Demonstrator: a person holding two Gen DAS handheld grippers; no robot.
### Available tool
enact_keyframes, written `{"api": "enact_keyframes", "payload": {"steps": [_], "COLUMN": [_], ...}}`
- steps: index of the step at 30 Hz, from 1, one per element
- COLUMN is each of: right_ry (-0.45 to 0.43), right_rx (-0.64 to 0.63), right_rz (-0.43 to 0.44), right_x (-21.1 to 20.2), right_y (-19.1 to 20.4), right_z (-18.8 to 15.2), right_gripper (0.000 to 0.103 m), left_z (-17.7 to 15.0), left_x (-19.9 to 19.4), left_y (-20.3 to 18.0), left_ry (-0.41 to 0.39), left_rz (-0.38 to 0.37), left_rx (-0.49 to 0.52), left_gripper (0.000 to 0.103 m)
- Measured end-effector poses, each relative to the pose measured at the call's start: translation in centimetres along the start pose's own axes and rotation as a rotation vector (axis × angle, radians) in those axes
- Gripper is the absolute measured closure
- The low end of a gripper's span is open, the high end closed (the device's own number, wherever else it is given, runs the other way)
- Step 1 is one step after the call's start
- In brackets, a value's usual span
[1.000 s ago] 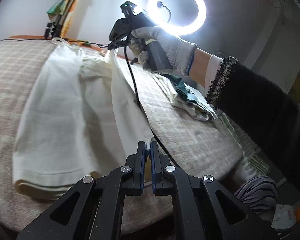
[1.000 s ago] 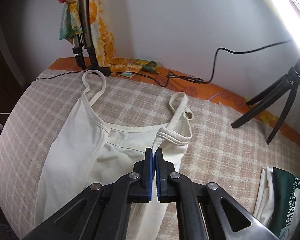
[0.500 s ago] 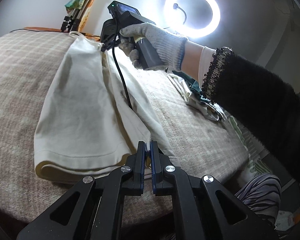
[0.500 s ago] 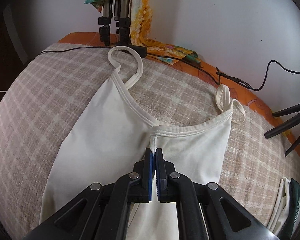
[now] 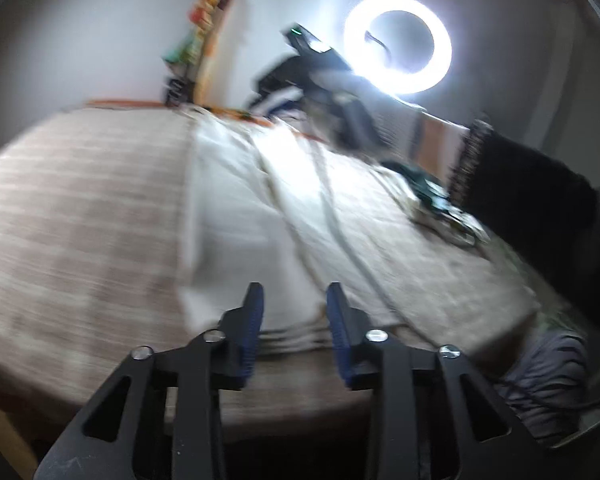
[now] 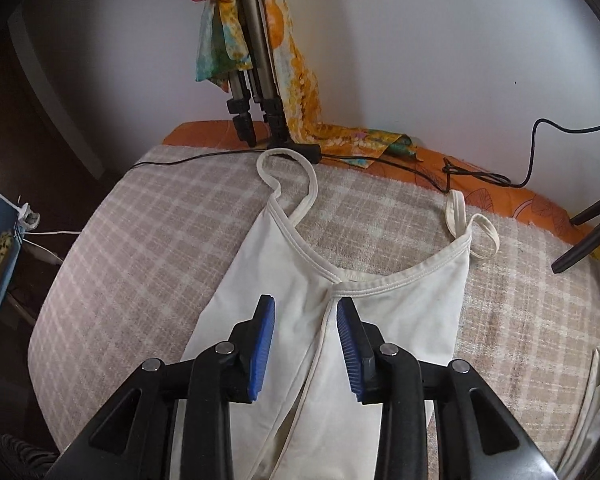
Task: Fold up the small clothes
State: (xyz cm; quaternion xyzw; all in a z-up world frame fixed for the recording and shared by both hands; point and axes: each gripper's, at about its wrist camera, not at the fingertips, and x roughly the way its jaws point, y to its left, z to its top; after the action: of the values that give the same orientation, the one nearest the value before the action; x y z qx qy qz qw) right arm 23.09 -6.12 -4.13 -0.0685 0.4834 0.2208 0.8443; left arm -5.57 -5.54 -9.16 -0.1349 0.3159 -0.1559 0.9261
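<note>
A cream strappy top (image 6: 404,320) lies on the checked blanket (image 6: 148,248), its right side folded over the middle. My right gripper (image 6: 306,308) hovers over the neckline; its jaws are opening, and the folded edge lies loose on the top below them. The blurred left wrist view shows the same top (image 5: 236,220) running away from me, hem nearest. Over that hem my left gripper (image 5: 295,294) is opening, with cloth beneath the gap and no pad pressing on it. The other gripper (image 5: 300,76), held in a gloved hand, hangs at the far end of the top.
A tripod (image 6: 252,92) draped with a bright scarf stands at the back edge, black cables beside it. A ring light (image 5: 398,42) glows on the wall. Folded clothes (image 5: 436,200) lie at the right. A dark sleeve (image 5: 532,200) reaches in from the right.
Both grippers were shut on the top's folded edge and have let it go, jaws now apart. The right side of the top now lies folded over the middle. The left view has swung and blurred.
</note>
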Motion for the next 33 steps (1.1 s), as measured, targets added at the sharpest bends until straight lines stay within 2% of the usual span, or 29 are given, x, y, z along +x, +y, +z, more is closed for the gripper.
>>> {"api": "enact_keyframes", "payload": {"steps": [4, 9, 12, 14, 17, 21, 23, 24, 25, 26, 31, 33], "right_ry": [0.014, 0.073, 0.106, 0.129, 0.153, 0.179, 0.160, 0.151, 0.147, 0.149, 0.143, 0.124], "right_rx": [-0.018, -0.039, -0.040, -0.033, -0.029, -0.053, -0.095, -0.116, -0.129, -0.132, -0.114, -0.076], "right_rz": [-0.009, -0.005, -0.013, -0.022, -0.026, -0.082, -0.137, -0.152, -0.151, -0.147, -0.152, -0.124], "right_x": [0.3, 3.0, 4.9, 6.2, 7.8, 9.5, 9.7, 9.7, 9.8, 9.8, 10.0, 10.0], "right_y": [1.2, 3.3, 4.5, 5.1, 5.9, 6.9, 7.8, 8.3, 8.6, 8.9, 9.4, 9.0], "right_z": [0.4, 0.6, 0.9, 1.1, 1.4, 1.4, 1.3, 1.2, 1.2, 1.4, 1.8, 1.9], "right_gripper": [0.068, 0.066, 0.057, 0.057, 0.057, 0.057, 0.067, 0.080, 0.098, 0.102, 0.102, 0.102], "left_z": [0.0, -0.6, -0.7, -0.8, -1.0, -1.1, -1.1, -1.0, -1.0, -1.1, -1.1, -1.1], "left_x": [0.8, 2.2, 2.9, 3.4, 3.5, 3.7, 3.5, 3.4, 3.2, 2.8, 1.8, 1.7], "left_y": [1.7, 2.4, 2.8, 3.3, 3.8, 4.3, 4.8, 4.9, 5.2, 5.6, 6.6, 6.6], "left_ry": [0.020, 0.060, 0.071, 0.080, 0.075, 0.068, 0.068, 0.068, 0.064, 0.060, 0.046, 0.039], "left_rz": [0.075, 0.099, 0.099, 0.097, 0.086, 0.053, 0.038, 0.030, 0.022, 0.016, 0.020, 0.034], "left_rx": [-0.029, -0.033, -0.039, -0.047, -0.039, -0.044, -0.056, -0.066, -0.082, -0.098, -0.120, -0.115], "left_gripper": [0.070, 0.070, 0.070, 0.070, 0.080, 0.094, 0.097, 0.099, 0.099, 0.099, 0.099, 0.099]}}
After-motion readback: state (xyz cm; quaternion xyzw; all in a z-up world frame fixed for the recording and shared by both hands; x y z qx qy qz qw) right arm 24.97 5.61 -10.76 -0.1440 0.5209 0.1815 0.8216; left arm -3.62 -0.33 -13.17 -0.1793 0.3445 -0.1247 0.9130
